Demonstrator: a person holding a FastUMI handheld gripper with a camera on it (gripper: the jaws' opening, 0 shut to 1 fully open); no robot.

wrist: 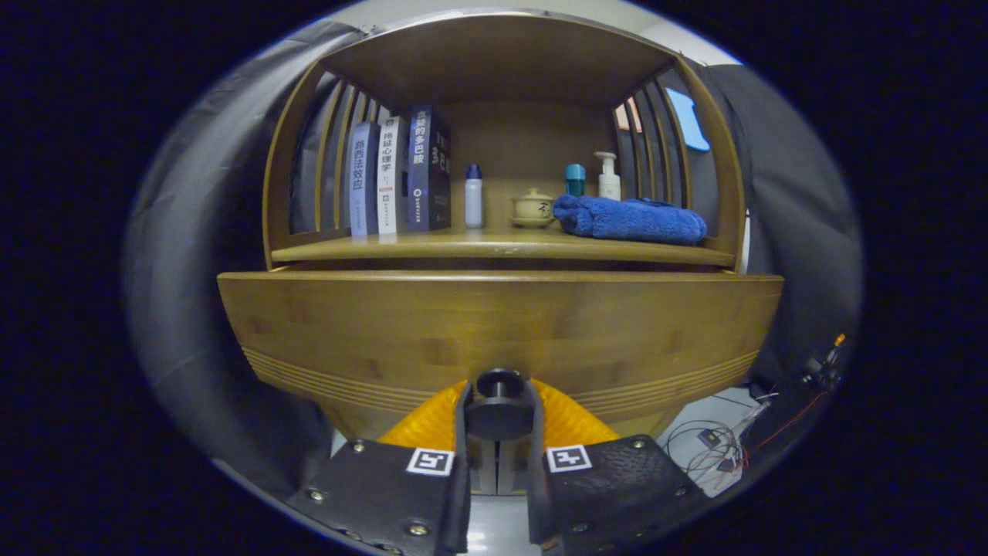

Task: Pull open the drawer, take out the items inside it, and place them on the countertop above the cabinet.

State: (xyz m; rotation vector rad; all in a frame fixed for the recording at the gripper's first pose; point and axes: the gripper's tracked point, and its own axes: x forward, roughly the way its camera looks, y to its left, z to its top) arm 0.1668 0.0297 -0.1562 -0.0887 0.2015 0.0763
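Observation:
A wooden cabinet fills the space ahead, its drawer front (pixel 494 332) standing slightly proud of the body. A dark round knob (pixel 499 403) sticks out from the low middle of the drawer front. My gripper (pixel 499 413) has both fingers pressed on the knob's sides. The drawer's inside is hidden behind its front panel. The countertop (pixel 432 245) runs just above the drawer, under an arched shelf hood.
On the countertop stand three books (pixel 397 177) at the left, a small white bottle (pixel 473 196), a lidded cup (pixel 532 207), a teal bottle (pixel 574 179), a pump bottle (pixel 608 176) and a folded blue towel (pixel 629 219). Loose cables (pixel 718 448) lie on the floor to the right.

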